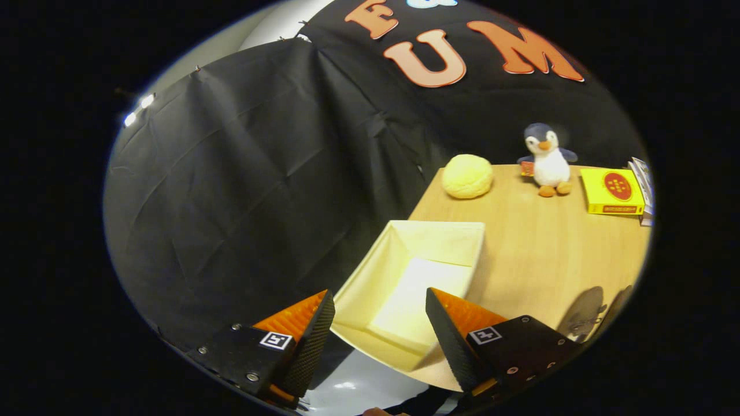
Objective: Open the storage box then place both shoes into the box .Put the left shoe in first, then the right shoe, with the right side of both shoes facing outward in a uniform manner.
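A cream fabric storage box (445,240) stands open at the near left corner of the wooden table (549,254), with nothing inside it. My gripper (380,323) hovers above the box's near side, open, with nothing between its fingers. A grey shoe (584,315) lies on the table to the right of the right finger, partly cut off from sight.
At the table's far side sit a yellow round plush (467,176), a penguin toy (546,159), a yellow box (613,192) and some books (644,185). Black cloth (260,173) hangs left of the table. The table's left edge drops off beside the storage box.
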The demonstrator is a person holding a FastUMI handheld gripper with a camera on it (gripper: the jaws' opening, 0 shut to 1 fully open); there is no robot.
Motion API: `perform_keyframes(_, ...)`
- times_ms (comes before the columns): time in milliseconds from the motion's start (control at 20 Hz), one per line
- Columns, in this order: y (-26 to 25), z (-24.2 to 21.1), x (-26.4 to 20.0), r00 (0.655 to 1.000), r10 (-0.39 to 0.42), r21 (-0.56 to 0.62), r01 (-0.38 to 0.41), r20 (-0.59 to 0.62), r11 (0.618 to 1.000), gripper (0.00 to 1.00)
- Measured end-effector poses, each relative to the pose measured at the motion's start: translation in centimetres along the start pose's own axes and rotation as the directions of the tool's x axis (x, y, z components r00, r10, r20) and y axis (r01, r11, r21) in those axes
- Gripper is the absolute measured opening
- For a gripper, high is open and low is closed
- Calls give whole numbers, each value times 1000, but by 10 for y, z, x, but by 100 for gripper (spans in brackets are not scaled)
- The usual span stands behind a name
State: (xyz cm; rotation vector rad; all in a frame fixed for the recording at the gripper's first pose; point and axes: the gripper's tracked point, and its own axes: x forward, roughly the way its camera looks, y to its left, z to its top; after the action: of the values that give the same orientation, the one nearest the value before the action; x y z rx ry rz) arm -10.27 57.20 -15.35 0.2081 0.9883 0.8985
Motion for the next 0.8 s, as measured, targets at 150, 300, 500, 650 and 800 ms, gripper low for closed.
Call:
perform_keyframes(150,-66,-24,-24,991,-132,-22,133,16,991,97)
perform_keyframes(300,-138,-68,-55,962,-272,-3,272,-15,962,97)
perform_keyframes(500,-221,-107,-86,906,-416,45,420,-72,907,97)
perform_keyframes(650,-264,-124,-102,871,-483,48,488,-93,871,97)
perform_keyframes(800,-290,-146,-108,847,-512,22,520,-142,854,95)
